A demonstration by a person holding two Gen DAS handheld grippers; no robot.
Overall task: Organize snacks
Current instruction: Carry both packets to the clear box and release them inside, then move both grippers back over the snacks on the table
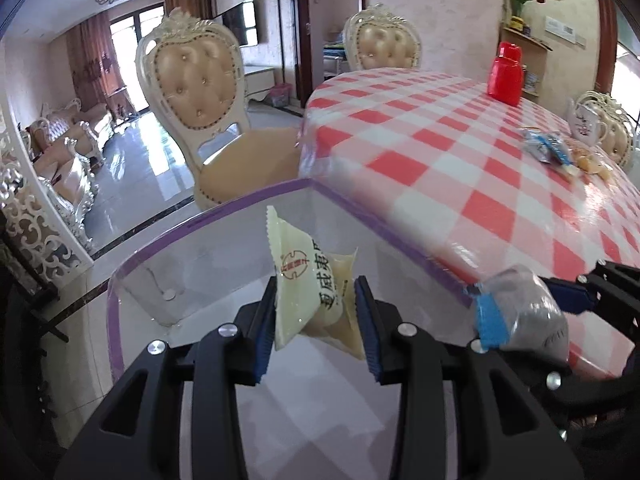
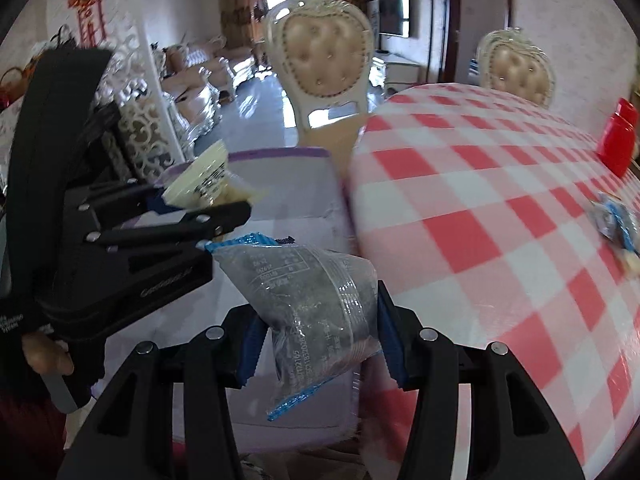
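1. Nearest the lens, the left gripper (image 1: 316,320) has matte black fingers with ribbed blue pads; its jaws stand narrow, clamped on a cream snack packet (image 1: 298,280), a glossy pillow-shaped wrapper with crimped, saw-toothed ends and red print.
2. The right gripper (image 2: 320,332) pinches a clear snack pouch (image 2: 316,300) between its blue pads; the crinkled film shows dark grey contents and has blue serrated seams.
3. Both packets hang above a clear plastic bin (image 1: 120,320), a smooth, rounded box with a purple rim, standing just beside the table's edge.
4. The table (image 1: 460,152) wears a shiny red-and-white checked cloth. More blue-wrapped snacks (image 1: 548,148) lie on it far off, near a red plastic jar (image 1: 505,76).
5. A cream carved chair (image 1: 192,92) with tufted padding stands behind.
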